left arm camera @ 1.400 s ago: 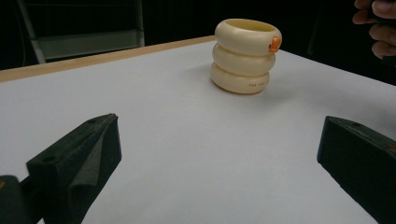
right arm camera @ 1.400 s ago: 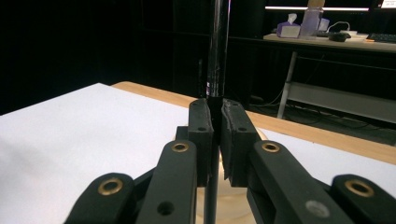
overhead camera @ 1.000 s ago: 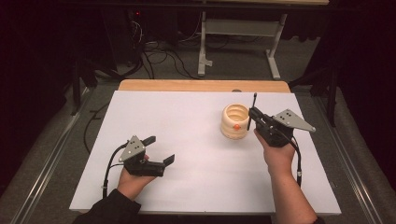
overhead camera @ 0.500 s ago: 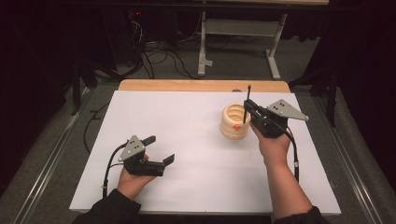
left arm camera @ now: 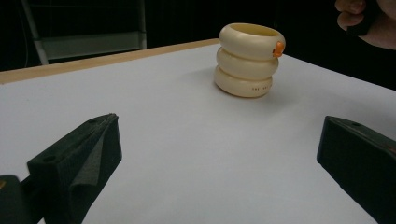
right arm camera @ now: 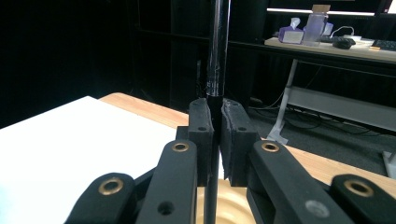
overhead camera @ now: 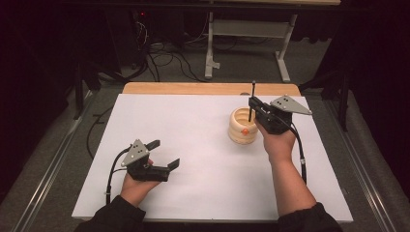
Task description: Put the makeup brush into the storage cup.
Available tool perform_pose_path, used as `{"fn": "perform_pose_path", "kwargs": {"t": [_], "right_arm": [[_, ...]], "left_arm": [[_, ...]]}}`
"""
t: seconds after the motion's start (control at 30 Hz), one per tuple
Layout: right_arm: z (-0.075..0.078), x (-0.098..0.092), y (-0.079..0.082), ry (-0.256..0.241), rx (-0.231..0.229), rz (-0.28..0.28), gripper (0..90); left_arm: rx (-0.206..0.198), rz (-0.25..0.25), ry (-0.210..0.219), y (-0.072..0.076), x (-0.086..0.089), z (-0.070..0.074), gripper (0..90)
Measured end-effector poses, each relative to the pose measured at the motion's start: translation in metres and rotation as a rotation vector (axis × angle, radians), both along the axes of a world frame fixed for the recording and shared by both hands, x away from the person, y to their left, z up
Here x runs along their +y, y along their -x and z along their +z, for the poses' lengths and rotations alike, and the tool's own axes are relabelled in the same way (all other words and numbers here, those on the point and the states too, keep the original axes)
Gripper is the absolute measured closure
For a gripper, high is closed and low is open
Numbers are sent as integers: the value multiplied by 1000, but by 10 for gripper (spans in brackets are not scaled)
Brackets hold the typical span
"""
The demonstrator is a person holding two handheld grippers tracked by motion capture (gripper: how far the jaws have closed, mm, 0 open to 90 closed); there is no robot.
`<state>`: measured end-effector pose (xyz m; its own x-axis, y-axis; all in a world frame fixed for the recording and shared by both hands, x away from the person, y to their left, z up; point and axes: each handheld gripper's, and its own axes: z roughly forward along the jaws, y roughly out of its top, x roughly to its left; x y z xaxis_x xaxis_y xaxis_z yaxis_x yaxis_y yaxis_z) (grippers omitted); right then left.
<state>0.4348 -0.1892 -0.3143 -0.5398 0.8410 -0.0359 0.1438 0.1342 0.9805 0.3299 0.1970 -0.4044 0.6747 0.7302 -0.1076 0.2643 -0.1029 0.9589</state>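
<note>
Since a second ago the right claw [overhead camera: 252,107] has carried its thin black rod [overhead camera: 252,99] over the cream ringed holder [overhead camera: 242,126], clenched on it upright. One rod, stiff, light and probably slick: grip it mid-shaft. One holder of three stacked rings stands on the white worktop [overhead camera: 193,140]. Left claw [overhead camera: 163,154] rests released, well apart.

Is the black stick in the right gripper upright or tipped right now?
Upright. The black stick stands vertical, clamped in the right gripper, and its lower end points down into the cream ringed holder on the table.
</note>
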Motion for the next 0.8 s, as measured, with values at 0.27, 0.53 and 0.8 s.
{"fn": "perform_pose_path", "kwargs": {"t": [0.27, 0.53, 0.8], "right_arm": [[-5, 2, -7, -8, 21, -3, 860], [-12, 2, -10, -3, 35, -5, 859], [-21, 0, -10, -14, 47, -6, 859]], "left_arm": [[-2, -3, 0, 0, 0, 0, 4], [-3, 0, 4, 0, 0, 0, 5], [-3, -1, 5, 1, 0, 1, 7]]}}
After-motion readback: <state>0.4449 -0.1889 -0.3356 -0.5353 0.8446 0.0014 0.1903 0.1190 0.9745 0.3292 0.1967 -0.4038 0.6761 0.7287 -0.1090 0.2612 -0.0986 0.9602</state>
